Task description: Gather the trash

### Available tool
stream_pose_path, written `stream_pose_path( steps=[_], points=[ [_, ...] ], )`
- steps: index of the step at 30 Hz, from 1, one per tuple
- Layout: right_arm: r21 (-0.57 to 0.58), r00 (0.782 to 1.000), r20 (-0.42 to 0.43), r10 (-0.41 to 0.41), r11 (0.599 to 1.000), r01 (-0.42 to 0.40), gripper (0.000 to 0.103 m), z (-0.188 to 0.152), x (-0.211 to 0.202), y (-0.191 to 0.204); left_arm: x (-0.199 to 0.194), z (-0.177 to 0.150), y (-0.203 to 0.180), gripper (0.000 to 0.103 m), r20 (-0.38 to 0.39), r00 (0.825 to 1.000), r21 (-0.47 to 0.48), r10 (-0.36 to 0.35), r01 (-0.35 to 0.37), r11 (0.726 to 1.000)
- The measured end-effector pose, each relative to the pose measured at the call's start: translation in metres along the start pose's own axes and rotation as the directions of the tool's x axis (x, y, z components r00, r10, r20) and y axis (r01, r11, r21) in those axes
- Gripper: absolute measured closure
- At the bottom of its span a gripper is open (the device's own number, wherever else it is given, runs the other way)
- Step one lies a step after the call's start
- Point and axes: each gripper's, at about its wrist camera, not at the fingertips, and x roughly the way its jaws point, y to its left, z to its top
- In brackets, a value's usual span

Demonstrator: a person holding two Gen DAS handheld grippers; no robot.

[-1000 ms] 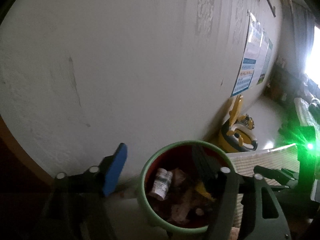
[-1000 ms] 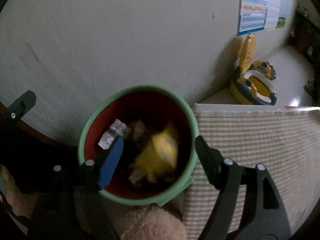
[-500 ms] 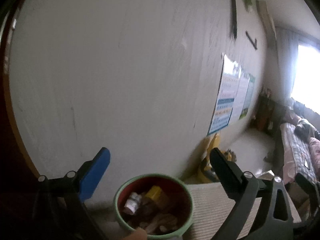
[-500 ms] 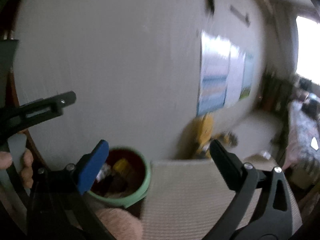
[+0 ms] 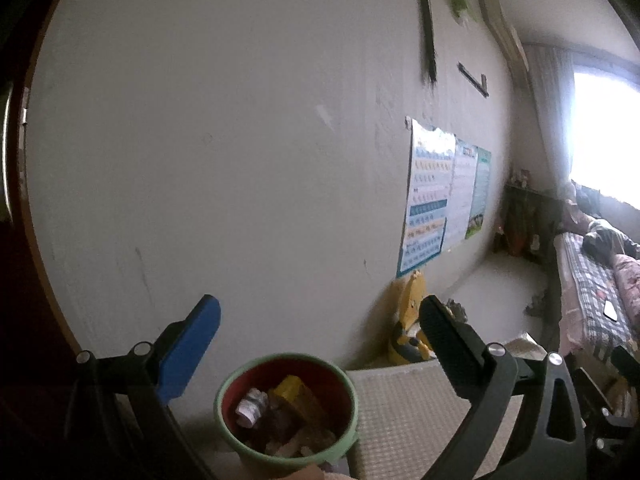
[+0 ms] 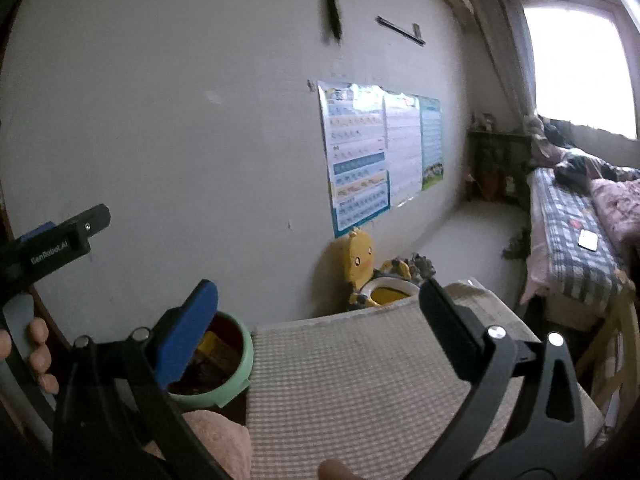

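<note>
The left gripper (image 5: 320,316) has its jaws spread wide with nothing between them, having just been opening, and it hangs above the bin (image 5: 286,408). The bin, green outside and red inside, stands on the floor by the white wall (image 5: 240,160), touching the left edge of a checked cushion (image 5: 404,412). Inside it lie a crumpled white wrapper (image 5: 250,401), a yellow packet (image 5: 298,394) and brownish scraps. In the right wrist view a hand (image 6: 38,350) at the left edge grips the left tool's handle. The right gripper (image 6: 318,300) is also wide apart and empty after just opening; its blue finger (image 6: 186,336) covers part of the bin, its black finger hangs over the cushion. Beyond the cushion's far edge a yellow duck potty (image 6: 374,280) stands against the wall, below some posters (image 6: 380,152). A bed (image 6: 576,232) with a checked cover lies at the right, under a bright window (image 6: 580,64).
</note>
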Motion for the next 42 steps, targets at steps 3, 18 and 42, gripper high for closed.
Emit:
stream_pose_path(
  steps=[3,18,42],
  points=[
    [0.011,1.0,-0.01,-0.007,1.0,0.007,0.004,0.0,0.005,-0.008,0.0,-0.002,-0.006,0.008,-0.015,1.0,0.023,-0.003,0.004,1.0],
    [0.019,0.999,-0.04,-0.014,1.0,0.014,0.004,-0.009,0.007,-0.008,0.002,-0.005,-0.014,0.008,-0.032,0.999,0.05,-0.004,0.006,0.999],
    [0.034,0.997,-0.082,-0.015,0.999,0.018,0.004,-0.011,0.017,-0.01,0.008,-0.007,-0.012,0.008,-0.056,0.998,0.044,0.001,0.001,0.999]
  ],
)
